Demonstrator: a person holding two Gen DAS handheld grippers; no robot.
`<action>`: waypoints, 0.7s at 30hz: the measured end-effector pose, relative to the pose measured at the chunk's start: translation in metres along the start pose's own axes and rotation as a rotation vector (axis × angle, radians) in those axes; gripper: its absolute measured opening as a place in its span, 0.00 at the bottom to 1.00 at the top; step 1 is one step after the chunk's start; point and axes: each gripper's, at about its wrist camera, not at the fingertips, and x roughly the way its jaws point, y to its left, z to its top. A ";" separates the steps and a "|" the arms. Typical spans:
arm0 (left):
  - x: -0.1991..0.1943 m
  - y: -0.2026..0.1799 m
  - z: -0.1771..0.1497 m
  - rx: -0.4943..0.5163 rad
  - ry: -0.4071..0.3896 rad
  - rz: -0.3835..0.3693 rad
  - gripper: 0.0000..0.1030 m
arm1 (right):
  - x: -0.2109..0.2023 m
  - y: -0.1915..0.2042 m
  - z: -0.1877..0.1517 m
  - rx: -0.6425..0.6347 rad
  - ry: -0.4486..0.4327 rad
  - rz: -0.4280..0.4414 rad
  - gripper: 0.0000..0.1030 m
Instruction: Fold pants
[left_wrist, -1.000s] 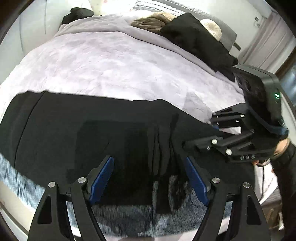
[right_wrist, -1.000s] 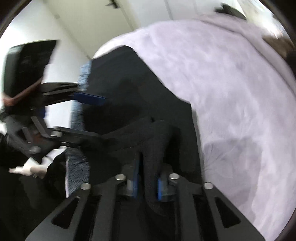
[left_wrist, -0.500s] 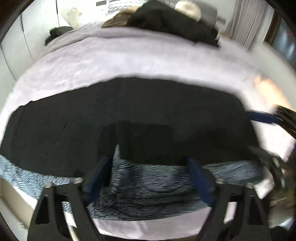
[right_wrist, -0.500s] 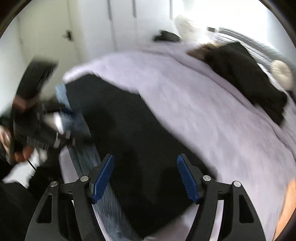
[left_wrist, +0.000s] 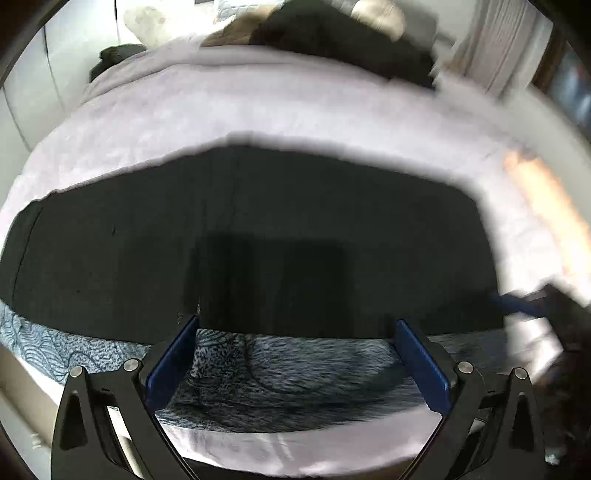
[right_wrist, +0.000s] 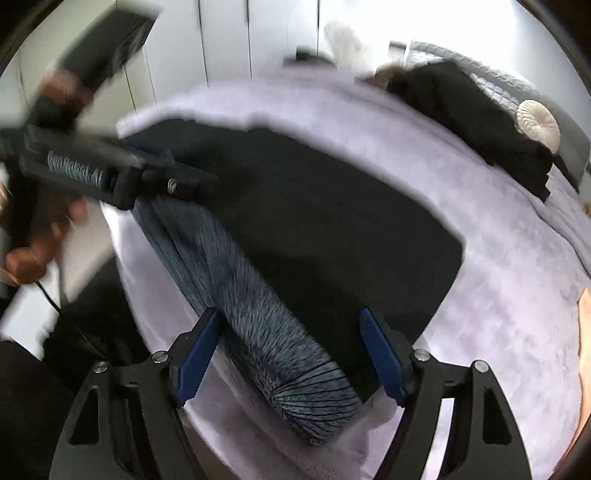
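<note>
Left wrist view looks across a bed (left_wrist: 280, 110) covered in a pale lilac, softly napped blanket, where the black pants (left_wrist: 258, 229) lie flat as a broad, matte slab of cloth with a fairly straight far edge and a rounded right corner. Along their near edge runs a grey-blue patterned throw (left_wrist: 288, 365), its surface streaked with fine dark wavy lines, lying on the near edge of the mattress. The left gripper (left_wrist: 295, 354) hangs over this near edge with its jaws spread wide, the blue pads (left_wrist: 170, 362) apart and nothing between them but the throw and the pants' hem below. At the far end of the bed sit a heap of black clothing (left_wrist: 340, 40) and a round cream cushion (left_wrist: 380, 14), both blurred.

From the right wrist view, the pants (right_wrist: 332, 221) stretch from the near right towards the far left, smooth and unwrinkled, ending in a blunt corner on the right. The throw (right_wrist: 266, 321) shows as a long band along their left side, its near end rounded and ribbed with radiating dark lines. The right gripper (right_wrist: 288, 354) is likewise wide open and empty, its rigid black fingers tipped with blue pads (right_wrist: 382, 362) straddling the throw's end and the pants' corner. The left gripper (right_wrist: 155, 177) appears motion-blurred at the far left, at the pants' edge.
</note>
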 end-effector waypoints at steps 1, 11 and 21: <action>0.001 -0.002 -0.005 0.022 -0.021 0.010 1.00 | 0.002 0.009 0.001 -0.038 0.005 -0.029 0.82; -0.032 -0.002 -0.007 -0.018 -0.072 -0.037 1.00 | -0.012 0.008 0.016 -0.085 0.067 0.010 0.91; -0.005 0.018 -0.012 -0.058 -0.003 -0.023 1.00 | -0.008 -0.025 0.042 -0.113 0.086 0.056 0.91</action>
